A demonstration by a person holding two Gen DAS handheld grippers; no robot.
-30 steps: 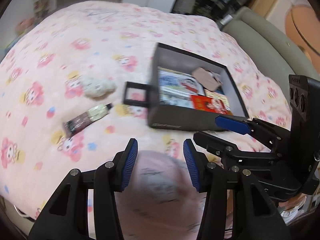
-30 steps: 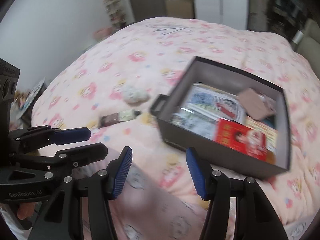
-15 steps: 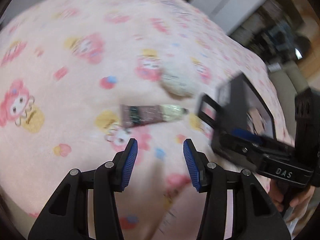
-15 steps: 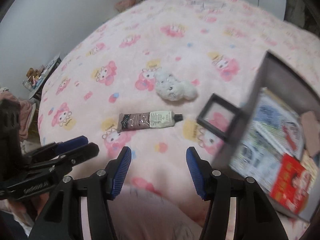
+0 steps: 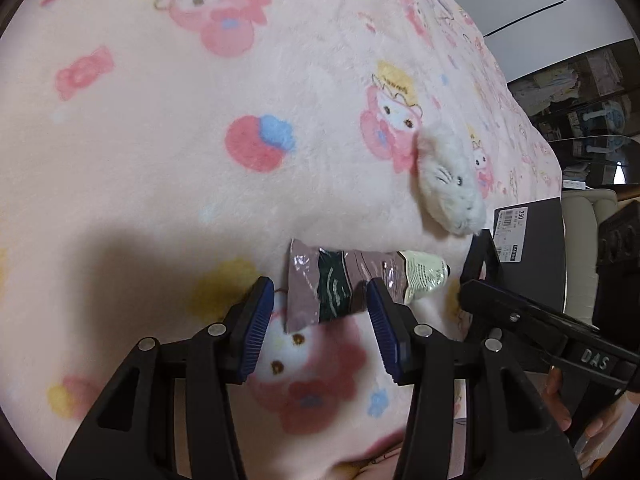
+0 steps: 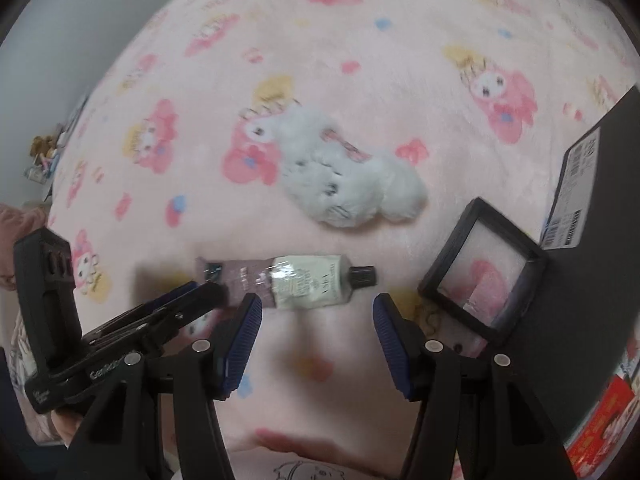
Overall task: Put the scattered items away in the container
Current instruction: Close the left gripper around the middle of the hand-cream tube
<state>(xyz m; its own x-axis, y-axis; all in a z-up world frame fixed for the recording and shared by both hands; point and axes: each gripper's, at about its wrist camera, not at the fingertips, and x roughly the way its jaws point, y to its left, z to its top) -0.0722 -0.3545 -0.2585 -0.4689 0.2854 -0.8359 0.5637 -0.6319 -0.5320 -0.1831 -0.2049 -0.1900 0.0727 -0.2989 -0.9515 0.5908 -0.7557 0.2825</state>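
Now the tube (image 5: 352,286) lies flat on the pink blanket (image 5: 160,140), just short of the box (image 6: 592,240), its crimped end between the spread pads of the left gripper (image 5: 320,320). A second ago that gripper hung back by the box; it has closed in, probably to pinch. The right gripper (image 6: 316,340), also spread, hovers near the cap; the plush toy (image 6: 344,184) waits beyond.

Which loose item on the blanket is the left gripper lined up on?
The cream tube: its crimped end lies between the open jaws of the left gripper. The white plush lies further off.
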